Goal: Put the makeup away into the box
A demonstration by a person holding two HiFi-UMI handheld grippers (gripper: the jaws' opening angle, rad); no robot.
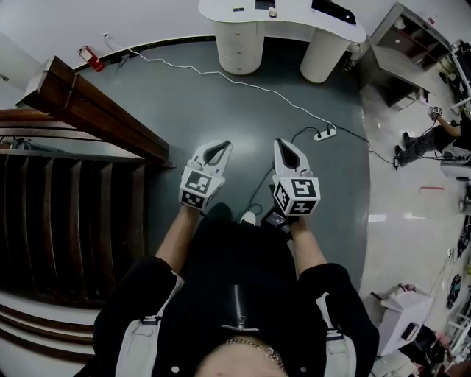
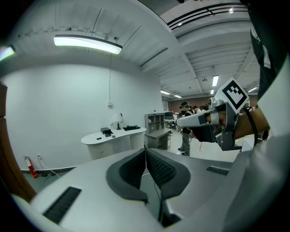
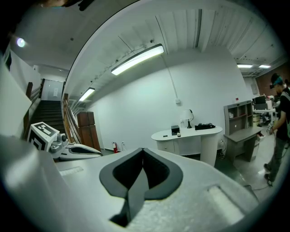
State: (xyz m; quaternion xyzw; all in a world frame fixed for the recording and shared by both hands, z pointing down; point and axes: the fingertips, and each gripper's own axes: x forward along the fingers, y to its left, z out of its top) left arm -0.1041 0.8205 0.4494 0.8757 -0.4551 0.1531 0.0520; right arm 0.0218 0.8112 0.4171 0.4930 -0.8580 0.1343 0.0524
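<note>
No makeup and no box appear in any view. In the head view my left gripper point(image 1: 219, 145) and right gripper point(image 1: 283, 143) are held side by side in front of the person's body, above a grey floor. Both are shut, their dark pads meeting with nothing between them. The left gripper view looks along the left gripper's point(image 2: 146, 150) closed jaws and shows the right gripper point(image 2: 177, 121) beside it. In the right gripper view the right gripper point(image 3: 142, 149) has its pads together, and the left gripper point(image 3: 97, 153) lies at the left.
A white curved desk point(image 1: 280, 22) stands ahead across the floor, with a lamp and small items on it. A dark staircase point(image 1: 66, 213) with a wooden handrail point(image 1: 96, 110) fills the left. A power strip point(image 1: 324, 134) and its cable lie on the floor. A shelf unit point(image 1: 408, 44) and a person point(image 1: 427, 143) are at the right.
</note>
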